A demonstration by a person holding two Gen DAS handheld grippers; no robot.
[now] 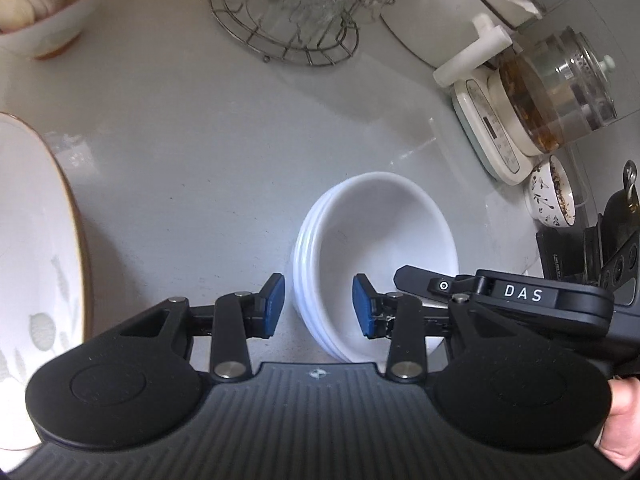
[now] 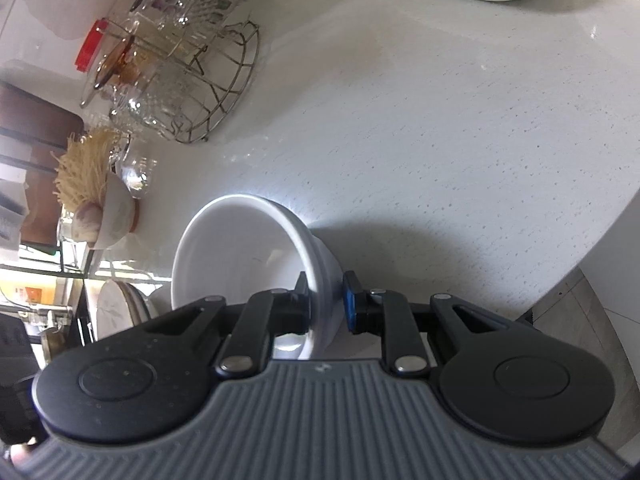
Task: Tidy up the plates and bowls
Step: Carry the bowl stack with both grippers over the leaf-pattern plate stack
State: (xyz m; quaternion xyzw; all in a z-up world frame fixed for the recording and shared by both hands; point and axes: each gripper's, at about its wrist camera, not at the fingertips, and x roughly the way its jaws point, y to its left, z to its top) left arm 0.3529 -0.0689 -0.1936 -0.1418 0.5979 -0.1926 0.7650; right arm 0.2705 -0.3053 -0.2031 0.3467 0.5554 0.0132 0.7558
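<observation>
A stack of nested white bowls [image 1: 376, 264] sits on the pale speckled countertop [image 1: 192, 152], leaning toward the left in the left wrist view, with its ribbed outer walls showing at least three rims one inside another. The right gripper [image 2: 327, 304] is clamped on the rim of the stack, one pad inside the top bowl and the blue pad against the outer wall, and in the right wrist view the bowls [image 2: 248, 264] tilt with their mouth turned to the left. The left gripper [image 1: 319, 306] is spread partway, its blue pads [image 1: 276, 306] standing either side of the stack's near wall without pressing on it; it grips nothing. At the left edge of the left wrist view lies a large gold-rimmed plate [image 1: 36, 272] with a grey leaf pattern, apart from the stack. Farther back stand a wire rack of glassware [image 1: 288, 12], a bowl of garlic [image 1: 36, 8], a glass kettle [image 1: 556, 96] on its cream base, and a small patterned bowl [image 1: 552, 196].
</observation>
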